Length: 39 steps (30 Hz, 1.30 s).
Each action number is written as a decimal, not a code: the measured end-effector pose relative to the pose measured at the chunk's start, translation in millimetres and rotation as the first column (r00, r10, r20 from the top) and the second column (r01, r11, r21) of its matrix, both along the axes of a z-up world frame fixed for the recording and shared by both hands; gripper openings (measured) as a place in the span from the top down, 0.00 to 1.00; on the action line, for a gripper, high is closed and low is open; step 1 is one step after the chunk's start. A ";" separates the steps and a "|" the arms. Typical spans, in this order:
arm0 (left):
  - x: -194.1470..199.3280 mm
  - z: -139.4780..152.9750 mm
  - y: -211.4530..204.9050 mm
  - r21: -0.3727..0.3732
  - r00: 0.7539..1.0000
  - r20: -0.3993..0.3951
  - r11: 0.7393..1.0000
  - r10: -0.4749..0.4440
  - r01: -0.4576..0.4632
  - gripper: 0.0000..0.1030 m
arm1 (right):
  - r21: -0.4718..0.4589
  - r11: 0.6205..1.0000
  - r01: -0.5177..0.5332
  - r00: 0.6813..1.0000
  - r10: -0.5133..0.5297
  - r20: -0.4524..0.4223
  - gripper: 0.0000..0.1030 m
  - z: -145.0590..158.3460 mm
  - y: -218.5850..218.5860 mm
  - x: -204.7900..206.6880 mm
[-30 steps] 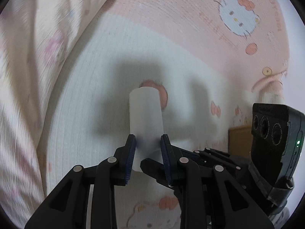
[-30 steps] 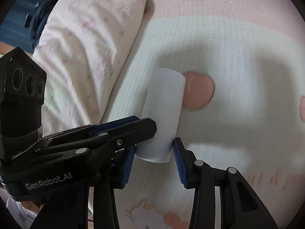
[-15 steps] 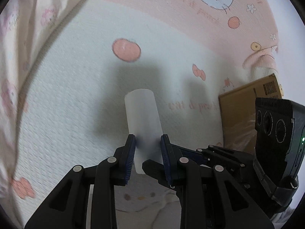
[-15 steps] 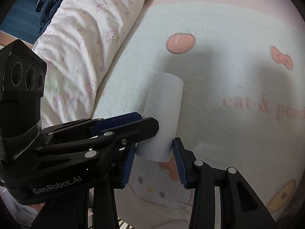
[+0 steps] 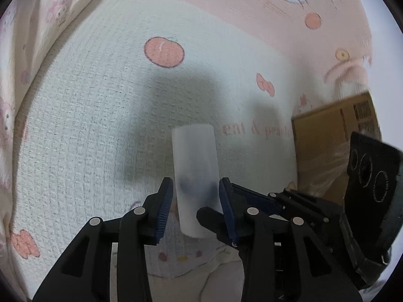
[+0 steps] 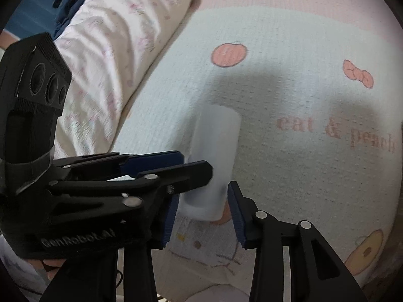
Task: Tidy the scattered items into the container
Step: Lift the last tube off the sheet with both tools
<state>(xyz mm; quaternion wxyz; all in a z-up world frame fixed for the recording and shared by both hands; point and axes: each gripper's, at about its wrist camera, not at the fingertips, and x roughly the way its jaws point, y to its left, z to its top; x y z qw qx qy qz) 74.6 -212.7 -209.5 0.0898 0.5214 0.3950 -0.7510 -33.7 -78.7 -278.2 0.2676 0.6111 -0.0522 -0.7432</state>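
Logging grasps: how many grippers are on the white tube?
2. The left gripper clamps the white tube's lower end; the right gripper grips the same end, crossing it.

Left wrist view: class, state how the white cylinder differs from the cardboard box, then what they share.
The white cylinder is round and plain frosted white; the cardboard box is flat-sided, brown and carries printed labels. The white cylinder is held between the fingers of the left gripper; the cardboard box sits ungripped at the right. Both are over the patterned blanket.
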 end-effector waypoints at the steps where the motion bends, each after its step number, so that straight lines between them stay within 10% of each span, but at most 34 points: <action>1: 0.3 -1.7 -3.7 0.016 1.000 -0.012 1.000 0.024 -0.024 0.59 | -0.006 1.000 0.018 1.000 -0.018 0.008 0.63 -1.0 2.7 -3.9; 26: -27.7 -14.3 25.7 0.096 0.995 -0.096 0.995 -0.028 0.037 0.61 | 0.066 0.996 0.057 0.998 -0.058 0.001 0.58 -6.5 22.8 -9.3; 39: -49.5 39.3 67.6 0.029 0.976 -0.176 0.990 -0.129 0.136 0.61 | 0.090 0.985 0.149 0.985 -0.140 -0.104 0.58 41.6 69.2 9.4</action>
